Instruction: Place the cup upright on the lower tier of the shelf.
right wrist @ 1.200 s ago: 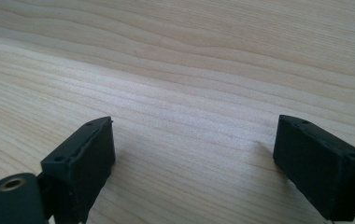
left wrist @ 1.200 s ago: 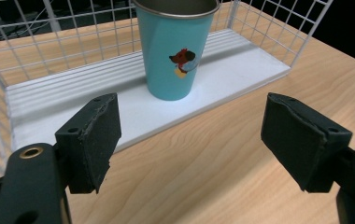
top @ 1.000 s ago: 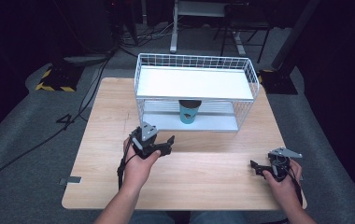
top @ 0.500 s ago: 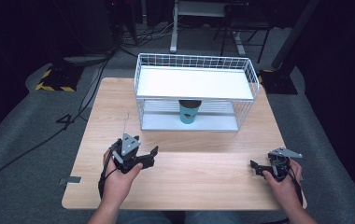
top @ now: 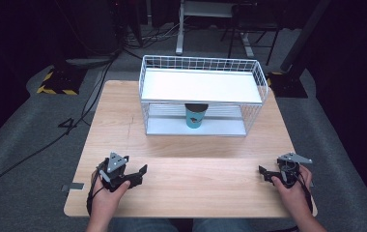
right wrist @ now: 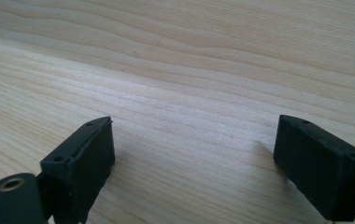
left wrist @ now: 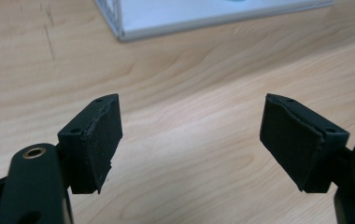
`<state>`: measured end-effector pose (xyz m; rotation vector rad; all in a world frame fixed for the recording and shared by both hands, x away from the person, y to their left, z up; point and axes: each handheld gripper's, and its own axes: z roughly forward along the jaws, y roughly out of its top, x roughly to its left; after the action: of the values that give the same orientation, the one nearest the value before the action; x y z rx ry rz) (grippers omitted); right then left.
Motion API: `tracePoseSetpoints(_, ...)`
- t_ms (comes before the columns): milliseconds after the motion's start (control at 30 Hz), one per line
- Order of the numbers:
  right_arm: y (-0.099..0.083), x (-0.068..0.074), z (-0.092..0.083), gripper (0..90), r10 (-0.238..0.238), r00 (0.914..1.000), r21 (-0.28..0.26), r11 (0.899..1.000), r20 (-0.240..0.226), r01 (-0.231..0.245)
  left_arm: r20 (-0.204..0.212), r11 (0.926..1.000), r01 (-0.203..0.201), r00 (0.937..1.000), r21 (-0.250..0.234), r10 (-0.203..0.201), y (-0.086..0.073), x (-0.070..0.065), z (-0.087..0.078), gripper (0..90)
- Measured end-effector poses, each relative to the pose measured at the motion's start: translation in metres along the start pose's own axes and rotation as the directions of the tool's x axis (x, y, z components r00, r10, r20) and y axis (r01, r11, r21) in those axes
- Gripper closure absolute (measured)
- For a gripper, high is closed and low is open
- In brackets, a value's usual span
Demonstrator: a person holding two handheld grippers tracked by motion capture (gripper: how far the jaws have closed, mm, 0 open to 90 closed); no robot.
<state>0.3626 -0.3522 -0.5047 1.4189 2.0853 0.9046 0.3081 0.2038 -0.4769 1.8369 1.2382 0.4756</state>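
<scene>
One teal paper cup (top: pixel 195 115) sits on the lower shelf of the white wire rack (top: pixel 201 87) at 12 o'clock on the bench (top: pixel 196 183); its rim is hidden under the upper shelf. In the left gripper view the rack is cut off at the top edge, corner only. Two grippers: left gripper (top: pixel 140 172) at 7 o'clock, fingers (left wrist: pixel 96 140) spread wide, nothing between them. Right gripper (top: pixel 263 172) at 5 o'clock, fingers (right wrist: pixel 84 163) also wide apart, empty, over bare wood. Both well apart from the rack.
</scene>
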Motion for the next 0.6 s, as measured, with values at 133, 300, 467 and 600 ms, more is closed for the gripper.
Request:
tracePoseSetpoints(133,0.000,0.000,0.000,12.9,0.000,1.0000,0.000,1.000,0.000,0.000,-0.030,0.9963,-0.034,0.9989,0.078,0.037,-0.011,0.007,0.005,21.5)
tracePoseSetpoints(300,0.000,0.000,0.000,12.8,0.001,1.0000,0.000,1.000,0.000,-0.001,-0.043,0.9882,-0.036,0.9982,0.149,0.042,-0.019,0.013,0.011,20.9)
tracePoseSetpoints(467,0.000,0.000,0.000,12.8,0.001,1.0000,0.000,1.000,0.000,-0.001,-0.063,0.9823,-0.053,0.9959,0.179,0.065,-0.021,0.016,0.013,18.8)
tracePoseSetpoints(600,0.000,0.000,0.000,12.9,0.002,1.0000,0.000,1.000,0.000,-0.002,-0.053,0.9751,-0.095,0.9928,0.200,0.108,-0.021,0.017,0.014,15.1)
